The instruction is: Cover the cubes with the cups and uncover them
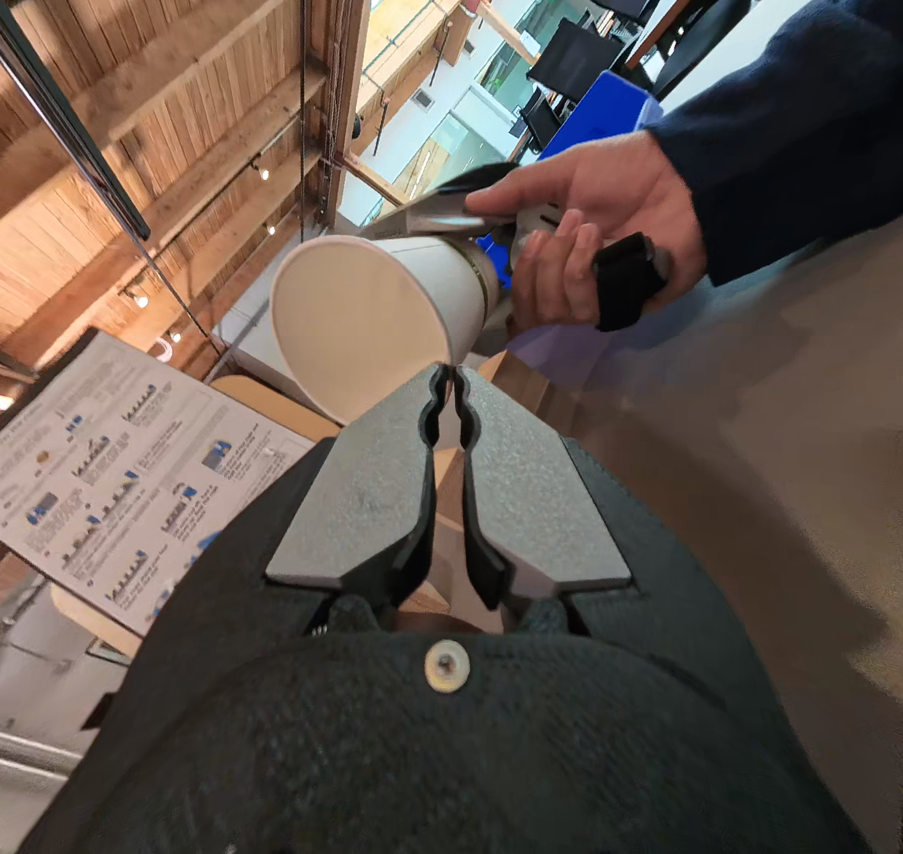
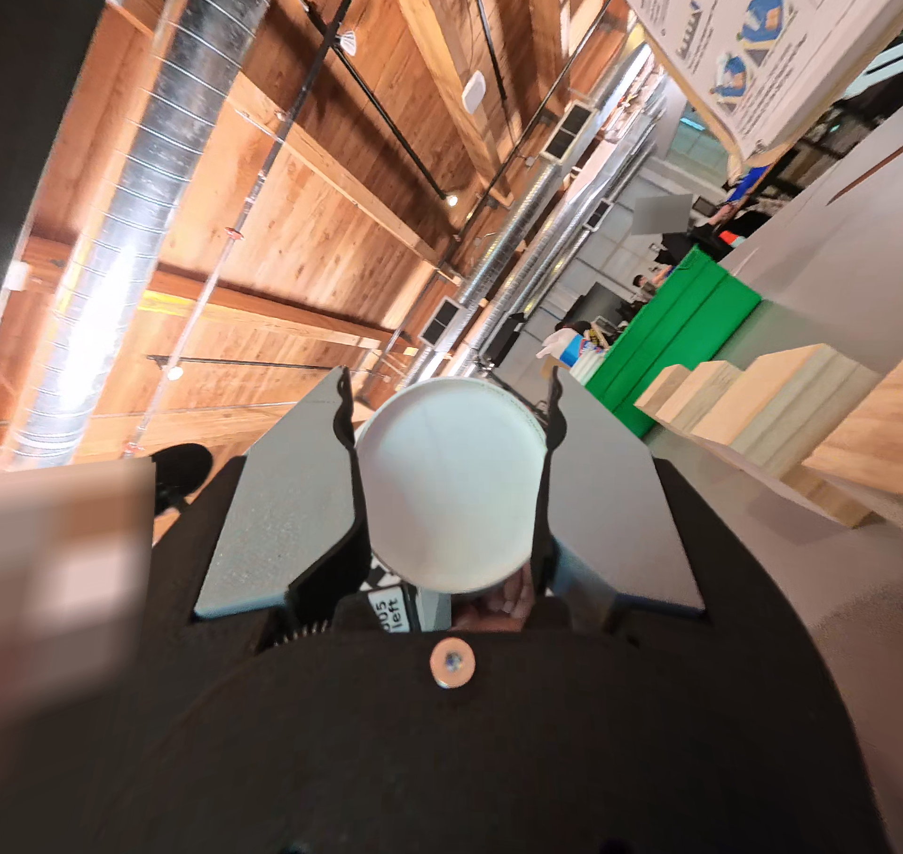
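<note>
The white cup (image 2: 452, 483) fills the gap between the right tongs (image 2: 449, 420). Wooden blocks (image 2: 762, 420) line the counter (image 2: 806, 293) to the right, a green panel (image 2: 684, 337) beyond them.

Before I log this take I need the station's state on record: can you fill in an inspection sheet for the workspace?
Surface: grey tabletop, tilted in both views.
Job's things: white paper cup held in the air, lying sideways; wooden blocks in a row on the table.
Clutter: printed sheet on a board; green panel.
Grippers: left gripper pinches the cup's rim; right gripper spans the cup's body, contact unclear.
Cables: nothing seen on the table.
Surroundings: wooden ceiling, metal duct, people in the background.
</note>
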### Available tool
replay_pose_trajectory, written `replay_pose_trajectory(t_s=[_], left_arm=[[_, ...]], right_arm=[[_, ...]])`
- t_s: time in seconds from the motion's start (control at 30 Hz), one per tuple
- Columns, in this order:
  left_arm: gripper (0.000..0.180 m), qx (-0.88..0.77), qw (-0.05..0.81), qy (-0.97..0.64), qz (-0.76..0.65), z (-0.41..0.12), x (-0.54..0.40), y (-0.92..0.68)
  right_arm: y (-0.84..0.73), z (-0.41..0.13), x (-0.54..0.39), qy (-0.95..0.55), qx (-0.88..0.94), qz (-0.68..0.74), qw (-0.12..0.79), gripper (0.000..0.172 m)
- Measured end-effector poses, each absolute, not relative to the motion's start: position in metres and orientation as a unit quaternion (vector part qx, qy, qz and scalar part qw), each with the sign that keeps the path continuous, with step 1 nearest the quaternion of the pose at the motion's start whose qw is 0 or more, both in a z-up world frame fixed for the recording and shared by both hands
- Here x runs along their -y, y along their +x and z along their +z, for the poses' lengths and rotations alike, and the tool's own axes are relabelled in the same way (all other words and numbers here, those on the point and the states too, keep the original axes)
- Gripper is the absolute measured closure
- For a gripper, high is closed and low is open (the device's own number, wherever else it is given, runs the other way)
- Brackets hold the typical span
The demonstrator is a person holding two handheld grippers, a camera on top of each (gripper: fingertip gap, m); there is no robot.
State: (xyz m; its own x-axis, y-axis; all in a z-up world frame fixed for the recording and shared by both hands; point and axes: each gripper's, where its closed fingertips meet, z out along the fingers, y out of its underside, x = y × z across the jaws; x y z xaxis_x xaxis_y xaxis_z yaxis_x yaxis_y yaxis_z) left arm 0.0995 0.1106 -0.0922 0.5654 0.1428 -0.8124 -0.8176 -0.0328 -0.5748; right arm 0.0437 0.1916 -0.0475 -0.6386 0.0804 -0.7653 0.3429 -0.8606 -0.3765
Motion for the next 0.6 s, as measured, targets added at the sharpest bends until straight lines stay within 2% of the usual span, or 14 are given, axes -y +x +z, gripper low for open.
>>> replay_pose_trajectory(t_s=[0.1,0.37,0.6], left_arm=[[0.179,-0.230,0.656,-0.633,0.343,-0.091,-0.103,0.080],[0.179,-0.109,0.709,-0.662,0.216,-0.079,-0.086,0.035],[0.179,-0.085,0.740,-0.645,0.168,-0.061,-0.084,0.035]], right_arm=[[0.042,-0.052,-0.186,0.430,-0.280,-0.857,0.052,0.094],[0.040,-0.061,-0.158,0.434,-0.349,-0.829,0.059,0.093],[0.040,-0.067,-0.146,0.436,-0.379,-0.814,0.065,0.091]])
